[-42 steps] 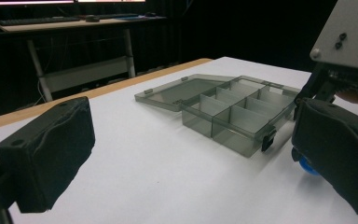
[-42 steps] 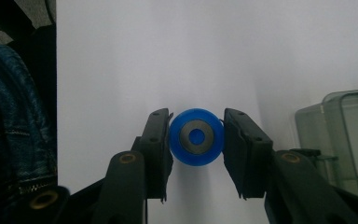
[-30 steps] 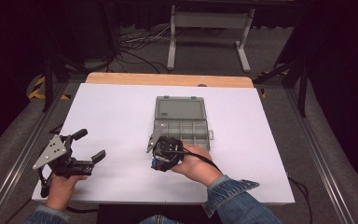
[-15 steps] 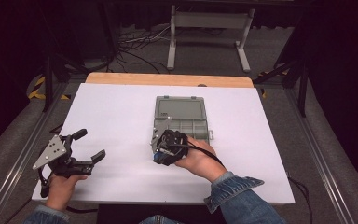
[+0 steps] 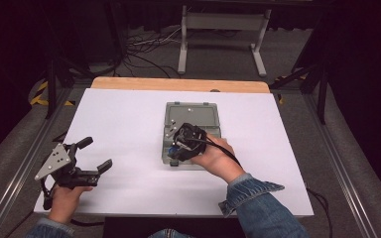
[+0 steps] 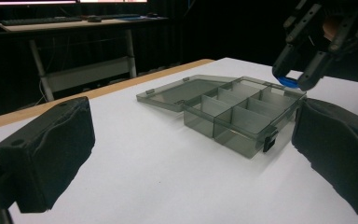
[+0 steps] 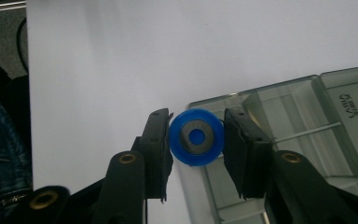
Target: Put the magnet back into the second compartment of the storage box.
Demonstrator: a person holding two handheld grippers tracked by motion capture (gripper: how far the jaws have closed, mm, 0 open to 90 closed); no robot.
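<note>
A clear grey compartment box (image 5: 192,121) lies open on the white table, its lid folded back toward the far side. My right gripper (image 5: 174,149) hovers over the box's near left corner, shut on a small blue round disc (image 7: 196,136) with a grey ring at its centre. In the left gripper view the disc (image 6: 289,82) hangs just above the box (image 6: 235,114), pinched by the right gripper (image 6: 292,77). My left gripper (image 5: 95,154) rests at the table's near left, jaws wide open with nothing between them.
The white table top (image 5: 129,119) has a wooden strip along its far edge. A metal stand and cables lie on the floor beyond it. Another desk with a keyboard (image 6: 37,21) stands in the dark background.
My right gripper has lifted and moved away from the near edge with the blue disc, from beside the box's near left corner to above it. The left gripper has stayed put.
</note>
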